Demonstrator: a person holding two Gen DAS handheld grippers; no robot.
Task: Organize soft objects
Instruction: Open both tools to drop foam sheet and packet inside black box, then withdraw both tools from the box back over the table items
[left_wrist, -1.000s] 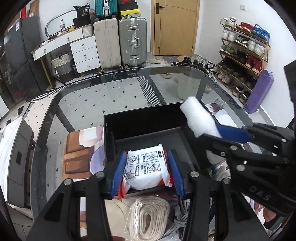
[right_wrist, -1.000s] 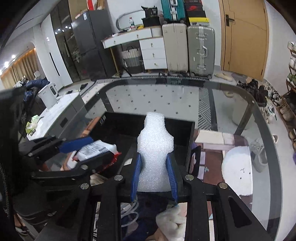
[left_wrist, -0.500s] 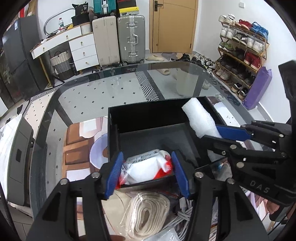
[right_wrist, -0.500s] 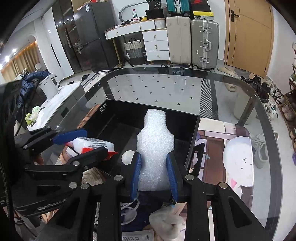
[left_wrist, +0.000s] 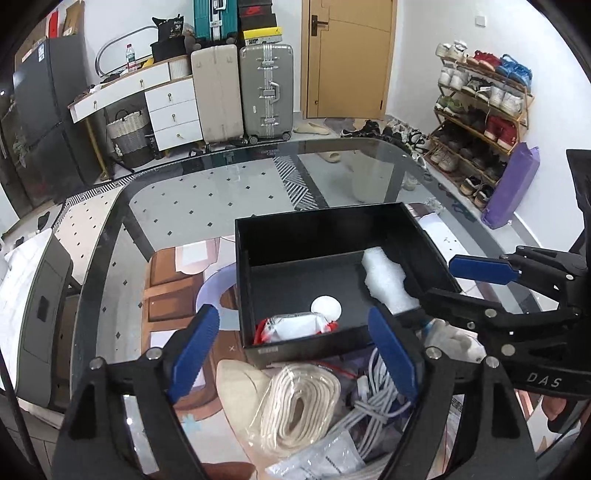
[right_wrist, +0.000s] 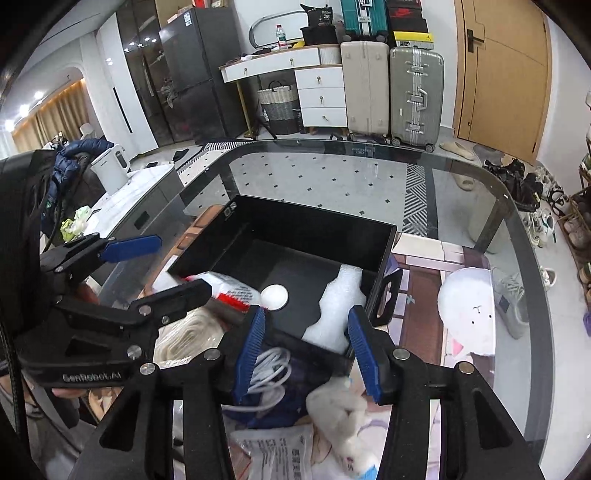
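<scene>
Step in hand: release into the black box (left_wrist: 332, 236); both pieces appear dropped, so the job now looks like a clean pull-away.
Left gripper (left_wrist: 295, 354): jaws opening, already wide; nothing pressed between the pads. The tissue pack (left_wrist: 295, 326) lies below them in the box's near corner, free of both pads.
Right gripper (right_wrist: 306, 354): jaws opening, moderate gap; the foam sheet (right_wrist: 338, 314) shows between the pads but neither pad seems to press it. It leans in the box's right side, against the wall.
Box floor: a white round disc (left_wrist: 325, 306) lies between the two items, untouched.
Doing it well: judged best to let the jaws finish spreading before lifting, so no pad drags the foam back over the rim; lift clear of the box wall, not across it.
Risk: foam is light and springy, could catch on a ribbed pad.
Left to sort: rolled strap (left_wrist: 299, 402), white cable (right_wrist: 266, 373), fluffy white piece (right_wrist: 341, 413) heaped on the glass table (left_wrist: 207, 199) just before the box.
</scene>
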